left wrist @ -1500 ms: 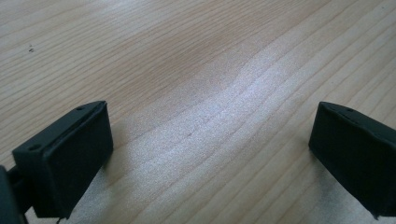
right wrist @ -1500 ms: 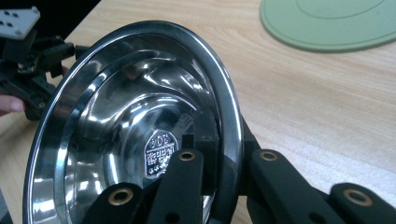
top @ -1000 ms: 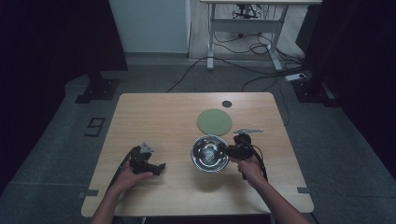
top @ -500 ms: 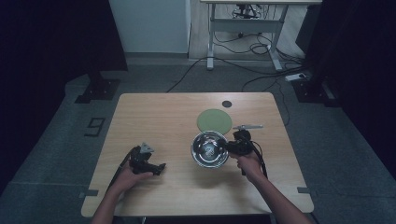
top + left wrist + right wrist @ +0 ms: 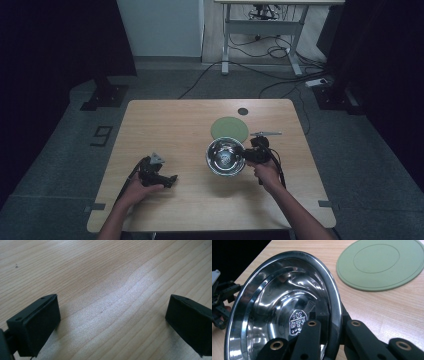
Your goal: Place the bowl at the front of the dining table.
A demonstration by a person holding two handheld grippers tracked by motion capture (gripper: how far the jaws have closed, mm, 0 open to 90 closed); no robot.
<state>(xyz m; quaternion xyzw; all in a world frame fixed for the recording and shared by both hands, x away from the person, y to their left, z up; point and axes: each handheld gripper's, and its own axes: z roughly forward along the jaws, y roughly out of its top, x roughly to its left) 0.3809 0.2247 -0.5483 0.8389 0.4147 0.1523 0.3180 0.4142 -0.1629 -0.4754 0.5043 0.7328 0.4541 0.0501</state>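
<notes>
**Bowl gripped by its rim, edging toward the green mat**

In the lower left of the high view, the left gripper (image 5: 159, 175) is resting on the wooden table (image 5: 165, 125); its own view is showing the jaws standing wide apart over bare wood, holding nothing. Right of centre, the right gripper (image 5: 248, 155) is clamping the near rim of the steel bowl (image 5: 225, 156); in the right gripper view one jaw is sitting inside the bowl (image 5: 284, 312) and the other outside, closed tight on the thin metal, the bowl tipping up slightly. Compared with a second ago the bowl is sitting a touch further up the frame, closer to the green mat (image 5: 229, 128); that suggests the grip is holding and the carry is under way. Beyond, a small metal utensil (image 5: 266, 133) is lying right of the mat; a dark round spot (image 5: 243, 111) is sitting near the far edge.
</notes>
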